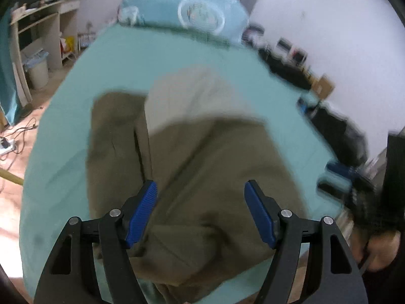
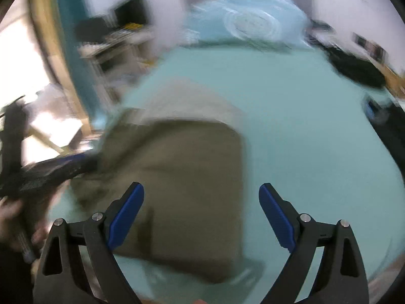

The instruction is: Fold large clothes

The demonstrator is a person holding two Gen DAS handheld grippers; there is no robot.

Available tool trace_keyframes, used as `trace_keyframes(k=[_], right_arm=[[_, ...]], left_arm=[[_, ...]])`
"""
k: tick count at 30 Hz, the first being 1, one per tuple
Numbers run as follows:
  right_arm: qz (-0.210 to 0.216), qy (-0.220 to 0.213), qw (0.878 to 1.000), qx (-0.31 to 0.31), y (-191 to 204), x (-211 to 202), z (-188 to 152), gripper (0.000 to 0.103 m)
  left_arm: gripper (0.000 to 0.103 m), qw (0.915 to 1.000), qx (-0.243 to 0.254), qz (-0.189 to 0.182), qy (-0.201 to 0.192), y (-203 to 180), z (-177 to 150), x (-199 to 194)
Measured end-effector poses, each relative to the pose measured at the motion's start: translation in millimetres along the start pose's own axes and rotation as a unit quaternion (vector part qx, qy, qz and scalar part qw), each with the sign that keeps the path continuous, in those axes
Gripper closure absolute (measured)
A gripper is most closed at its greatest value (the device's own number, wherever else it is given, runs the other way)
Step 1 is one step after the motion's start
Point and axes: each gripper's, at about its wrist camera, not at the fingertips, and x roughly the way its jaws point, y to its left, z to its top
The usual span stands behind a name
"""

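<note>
An olive-brown garment (image 1: pixel 202 152) lies partly folded on the teal bed sheet (image 1: pixel 63 126), with a pale beige part (image 1: pixel 192 96) showing at its far end. My left gripper (image 1: pixel 200 185) hovers open above its near half, nothing between the blue pads. In the right wrist view the same garment (image 2: pixel 182 164) has a straight right edge. My right gripper (image 2: pixel 201 185) is open over that edge and the sheet (image 2: pixel 303 126), holding nothing. The left gripper (image 2: pixel 63 164) appears blurred at the garment's left side, a hand (image 2: pixel 10 210) behind it. Both views are motion-blurred.
A light blue pillow (image 1: pixel 182 7) lies at the head of the bed. A desk with shelves (image 1: pixel 43 25), a bin (image 1: pixel 38 68) and floor cables (image 1: pixel 15 136) are on the left. Dark clutter (image 1: pixel 291 68) lines the right side by the wall.
</note>
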Motion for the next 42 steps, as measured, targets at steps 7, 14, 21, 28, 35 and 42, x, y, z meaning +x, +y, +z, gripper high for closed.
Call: trace_keyframes(k=[7, 14, 21, 28, 35, 42], right_arm=[[0.018, 0.031, 0.999, 0.033, -0.7, 67.1, -43.8, 0.009], [0.016, 0.051, 0.998, 0.019, 14.7, 89.4, -51.8, 0.009], [-0.002, 0.047, 0.999, 0.003, 23.3, 83.7, -47.6, 0.009], [-0.009, 0.040, 0.999, -0.015, 22.0, 65.3, -57.0, 0.009], [-0.001, 0.037, 0.999, -0.014, 19.2, 59.5, -70.8, 0.009], [0.020, 0.050, 0.999, -0.005, 12.9, 55.3, -68.2, 0.009]], left_arm=[[0.028, 0.9957, -0.063, 0.027, 0.063, 43.3, -68.7, 39.0], [0.028, 0.9931, -0.089, 0.044, 0.063, 62.0, -91.8, 29.0], [0.028, 0.9948, -0.084, 0.056, -0.014, 43.0, -70.8, -28.0], [0.028, 0.9964, -0.053, 0.067, 0.005, 23.9, -63.0, -7.2], [0.027, 0.9919, -0.100, 0.065, 0.042, 49.0, -101.7, 19.9], [0.027, 0.9914, -0.101, 0.070, 0.046, 48.5, -98.3, 12.6]])
